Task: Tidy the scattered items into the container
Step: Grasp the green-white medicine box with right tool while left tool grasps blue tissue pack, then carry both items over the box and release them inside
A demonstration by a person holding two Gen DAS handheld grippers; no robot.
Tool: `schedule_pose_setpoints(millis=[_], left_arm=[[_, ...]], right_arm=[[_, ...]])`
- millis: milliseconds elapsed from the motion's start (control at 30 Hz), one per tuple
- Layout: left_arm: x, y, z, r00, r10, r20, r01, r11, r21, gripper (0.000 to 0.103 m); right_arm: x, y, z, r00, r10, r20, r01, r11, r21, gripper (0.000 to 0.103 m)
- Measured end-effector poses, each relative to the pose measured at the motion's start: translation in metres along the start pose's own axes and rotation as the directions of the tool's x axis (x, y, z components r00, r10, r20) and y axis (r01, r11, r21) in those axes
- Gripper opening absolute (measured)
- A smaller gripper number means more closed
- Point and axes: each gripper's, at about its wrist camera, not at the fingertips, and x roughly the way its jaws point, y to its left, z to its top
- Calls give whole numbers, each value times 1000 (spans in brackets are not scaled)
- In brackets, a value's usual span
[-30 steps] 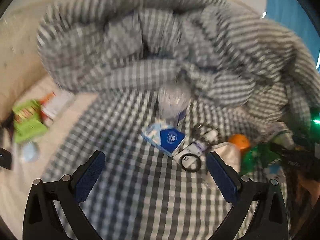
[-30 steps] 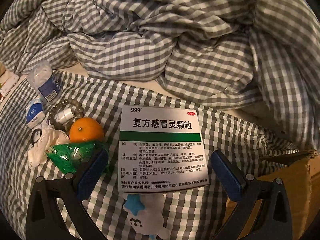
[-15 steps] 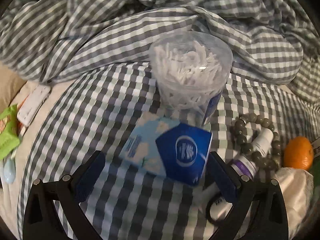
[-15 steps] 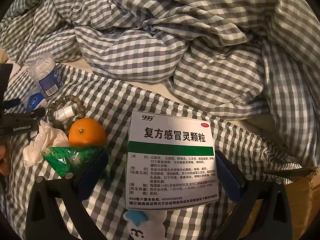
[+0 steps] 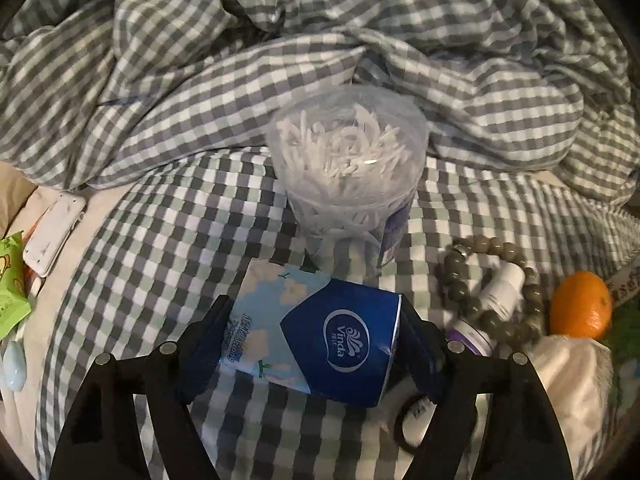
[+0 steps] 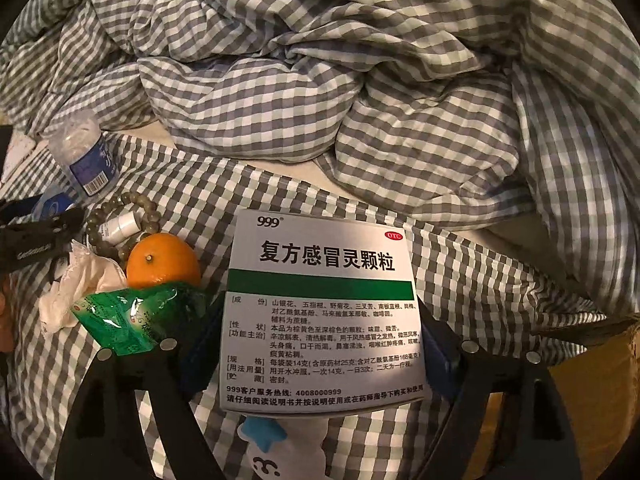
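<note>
Tissue pack (image 5: 320,332): "Vinda"; medicine box (image 6: 324,308): "999", "OTC", "复方感冒灵颗粒", hotline 4008000999

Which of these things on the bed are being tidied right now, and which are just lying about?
In hand now:
- tissue pack, between the left gripper fingers, which have just been closing
- medicine box, between the right gripper fingers, likewise closing

Waiting, scattered:
- cotton swab tub
- bead bracelet
- orange
- green sachet

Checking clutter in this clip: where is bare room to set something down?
Free: checked sheet between tissue pack and white case; also sheet right of the medicine box, below the duvet. Crowded: from swab tub to orange, with beads and bottle.
</note>
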Motion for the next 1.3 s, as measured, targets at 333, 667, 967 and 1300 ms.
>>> schedule_pose_setpoints(millis=[333,667,967,1300], left_arm=[[-146,8,-5,980,-91,177,99,994,-39,79],[-282,-26,-11,935,-166,312,175,985,0,79],[-340,-95,-17,894,-257,366,234,966,109,79],[-361,-175,-44,867,-385,315,342,921,184,79]], right_arm=[[-81,-7,-7,980,95,175,-114,988,104,82],[-229,-61,-49,914,109,391,-183,970,157,82],[-318,-148,-118,910,-71,407,-37,967,252,82],[-321,-204,-171,932,-188,311,73,935,347,82]])
